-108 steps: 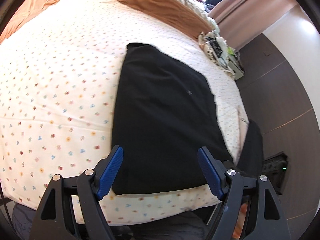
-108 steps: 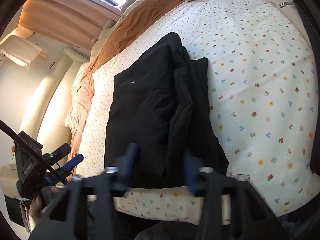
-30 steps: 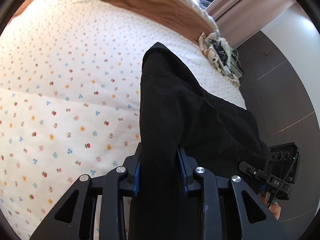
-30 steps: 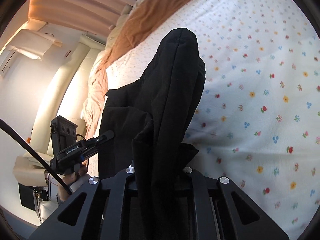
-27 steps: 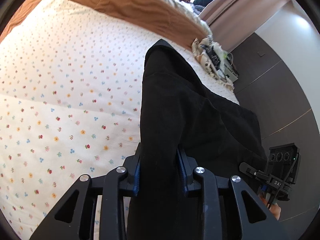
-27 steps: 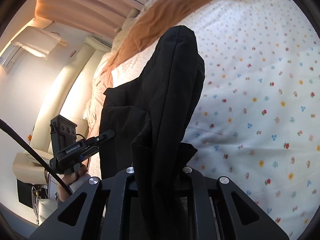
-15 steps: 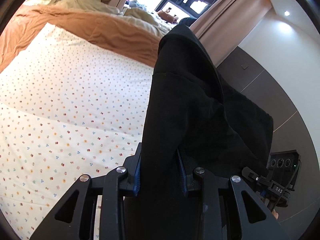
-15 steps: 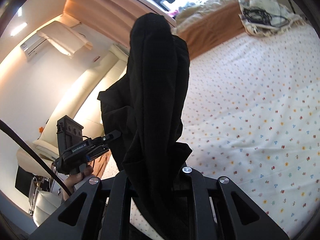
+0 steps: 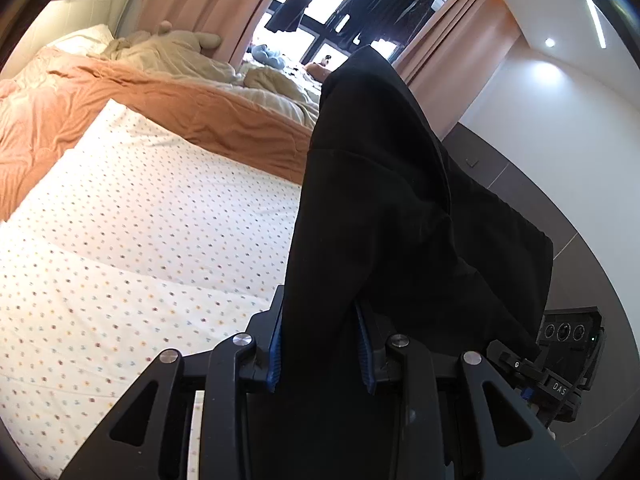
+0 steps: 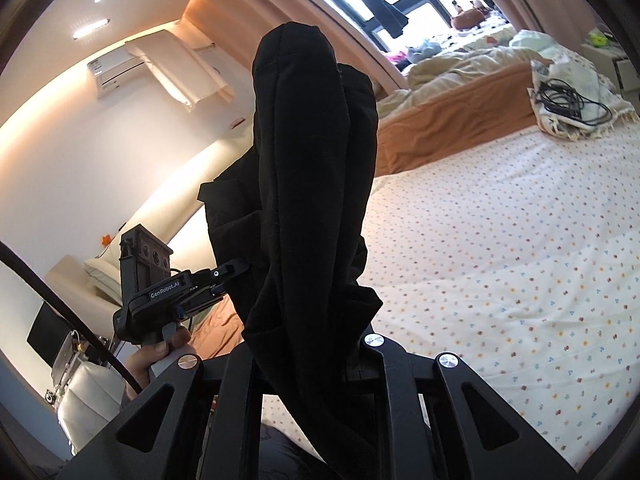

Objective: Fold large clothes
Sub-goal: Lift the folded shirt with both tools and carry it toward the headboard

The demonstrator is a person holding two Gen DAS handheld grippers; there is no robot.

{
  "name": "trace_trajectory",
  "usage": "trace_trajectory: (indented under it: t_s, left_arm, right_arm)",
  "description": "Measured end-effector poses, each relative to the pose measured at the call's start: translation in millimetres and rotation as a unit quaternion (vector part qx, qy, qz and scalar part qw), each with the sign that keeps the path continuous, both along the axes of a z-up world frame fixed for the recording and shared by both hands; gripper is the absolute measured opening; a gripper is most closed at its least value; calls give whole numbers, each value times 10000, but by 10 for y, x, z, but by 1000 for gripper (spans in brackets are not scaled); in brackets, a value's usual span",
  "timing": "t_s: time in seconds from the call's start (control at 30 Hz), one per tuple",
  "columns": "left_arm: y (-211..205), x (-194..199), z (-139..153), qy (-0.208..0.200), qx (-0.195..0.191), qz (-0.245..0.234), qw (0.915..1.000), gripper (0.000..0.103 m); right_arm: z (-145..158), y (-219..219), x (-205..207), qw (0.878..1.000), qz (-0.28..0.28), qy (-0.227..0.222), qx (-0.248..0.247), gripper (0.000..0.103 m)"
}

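A folded black garment (image 9: 376,200) hangs in the air between both grippers, lifted clear of the bed. My left gripper (image 9: 320,344) is shut on one end of it, blue pads pressed against the cloth. My right gripper (image 10: 308,344) is shut on the other end of the garment (image 10: 312,160), which bunches up between the jaws and hides the pads. In the left wrist view the right gripper (image 9: 556,376) shows at the lower right. In the right wrist view the left gripper (image 10: 176,292) shows at the left, held by a hand.
The bed with a white flower-print sheet (image 9: 132,220) lies below, also in the right wrist view (image 10: 500,248). An orange blanket (image 9: 168,108) is bunched at the far end. A cloth with cables (image 10: 568,104) sits at the bed's far right. A dark wall panel (image 9: 532,196) stands on the right.
Both grippers have risen and tilted up with the black garment, lifting it off the sheet. The view now takes in the window and curtains.
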State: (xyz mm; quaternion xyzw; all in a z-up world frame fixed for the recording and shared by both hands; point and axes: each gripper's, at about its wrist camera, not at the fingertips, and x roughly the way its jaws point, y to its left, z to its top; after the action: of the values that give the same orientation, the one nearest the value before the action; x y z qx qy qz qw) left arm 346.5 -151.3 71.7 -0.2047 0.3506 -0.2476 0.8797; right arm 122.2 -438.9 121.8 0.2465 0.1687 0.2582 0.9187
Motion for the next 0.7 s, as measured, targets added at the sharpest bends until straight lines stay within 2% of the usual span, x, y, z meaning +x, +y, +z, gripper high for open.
trace_trajectory:
  t_s: [0.1,0.3,0.4,0.7]
  left_arm:
    - [229,-93,88,-100,1,88,9999,31]
    - [801,-258,184,-177,-32,319,9993,29]
    - [1156,-354,223,-239,-31,460,9986,29]
    - [2434,-523,270,-296,-58,1128,9932,29]
  right_arm:
    - [94,179,-47,9999,122,-100,-29,11]
    - [215,624,106,9987,420,-238,-148,11]
    - [245,856,372,9977,589,-266,-197,11]
    - [446,1908,1071,9904,1293,-308,-387,11]
